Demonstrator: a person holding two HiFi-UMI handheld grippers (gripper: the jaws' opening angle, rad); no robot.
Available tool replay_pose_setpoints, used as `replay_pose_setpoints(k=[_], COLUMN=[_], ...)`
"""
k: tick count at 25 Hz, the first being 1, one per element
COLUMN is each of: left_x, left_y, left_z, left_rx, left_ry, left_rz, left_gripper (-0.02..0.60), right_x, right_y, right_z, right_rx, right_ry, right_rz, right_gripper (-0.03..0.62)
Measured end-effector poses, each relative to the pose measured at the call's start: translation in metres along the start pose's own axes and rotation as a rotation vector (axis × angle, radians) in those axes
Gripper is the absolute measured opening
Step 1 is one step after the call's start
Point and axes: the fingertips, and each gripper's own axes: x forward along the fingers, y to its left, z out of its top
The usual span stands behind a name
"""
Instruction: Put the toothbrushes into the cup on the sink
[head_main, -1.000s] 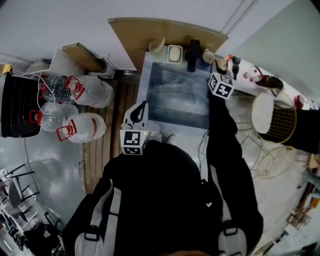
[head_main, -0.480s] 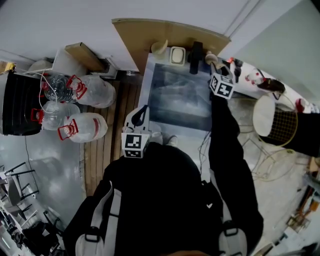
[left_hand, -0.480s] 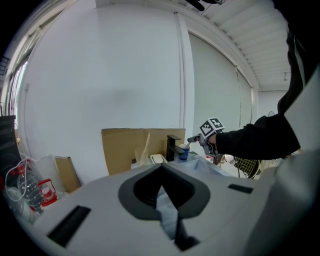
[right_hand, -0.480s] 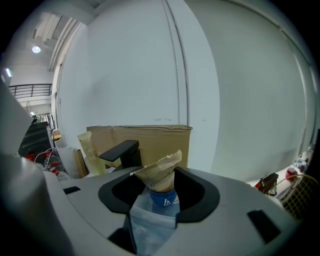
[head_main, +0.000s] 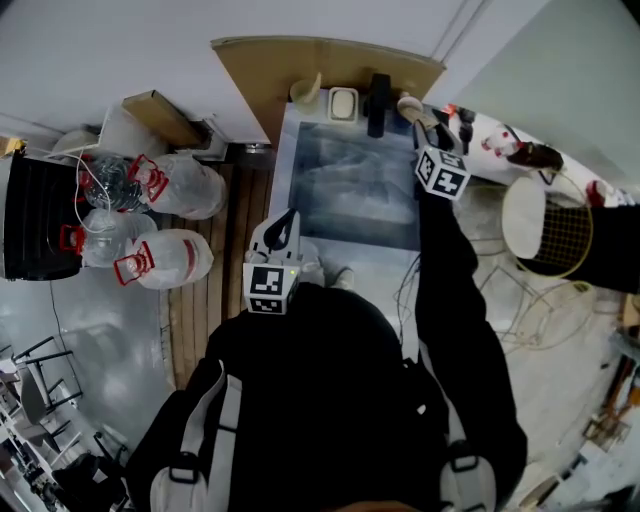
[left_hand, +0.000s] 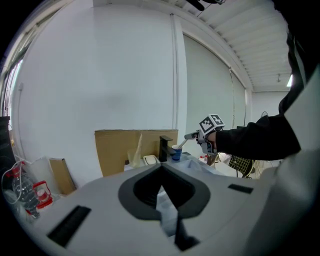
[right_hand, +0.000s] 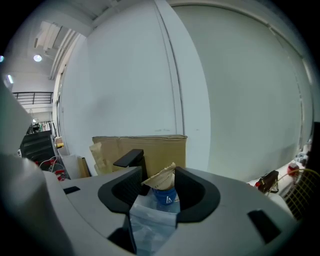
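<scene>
A blue cup (right_hand: 166, 198) stands at the sink's (head_main: 350, 190) back right corner, beside the black tap (right_hand: 131, 159). A pale toothbrush in its wrapper (right_hand: 160, 178) leans in the cup. My right gripper (right_hand: 161, 186) sits around it with jaws opening; the pads stand off the brush. From the left gripper view, the cup (left_hand: 176, 153) and the right gripper (left_hand: 197, 136) show far off. In the head view the right gripper (head_main: 425, 128) hovers at the cup (head_main: 409, 105). My left gripper (head_main: 283, 218) hangs shut and empty near the sink's front edge.
A soap dish (head_main: 343, 103) and a cardboard sheet (head_main: 290, 62) sit behind the sink. Large water jugs (head_main: 170, 185) with red handles and a black bin (head_main: 35, 215) stand on the floor at left. A white wire basket (head_main: 545, 235) is at right.
The right gripper stays at the cup by the tap with only a slight shift. The left gripper has not moved.
</scene>
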Motion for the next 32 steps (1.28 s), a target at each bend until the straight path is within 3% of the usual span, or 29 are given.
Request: replay_pose_setpoints(k=[8, 14, 24, 27, 32], left_x=[-0.01, -0.012, -0.009, -0.006, -0.005], left_y=[-0.009, -0.016, -0.018, -0.022, -0.026], left_z=[-0.001, 0.001, 0.005, 0.008, 0.014], left_rx=[0.007, 0.015, 0.008, 0.007, -0.008], left_ry=[-0.011, -0.017, -0.04, -0.053, -0.075], left_rz=[-0.013, -0.028, -0.038, -0.056, -0.087], left_gripper=[0.002, 0.002, 0.002, 0.002, 0.002], right_x=[-0.031, -0.024, -0.083, -0.107, -0.145], right_y=[0.005, -0.003, 0.019, 0.03, 0.056], right_z=[0.009, 0.011, 0.015, 0.009, 0.009], right_rx=[0.01, 0.024, 0.07, 0.072, 0.031], right_ry=[-0.055, -0.032, -0.142, -0.163, -0.204], right_rz=[0.0, -0.038, 0.016, 0.048, 0.087], right_gripper=[0.184, 0.184, 0.179, 0.087, 0.004])
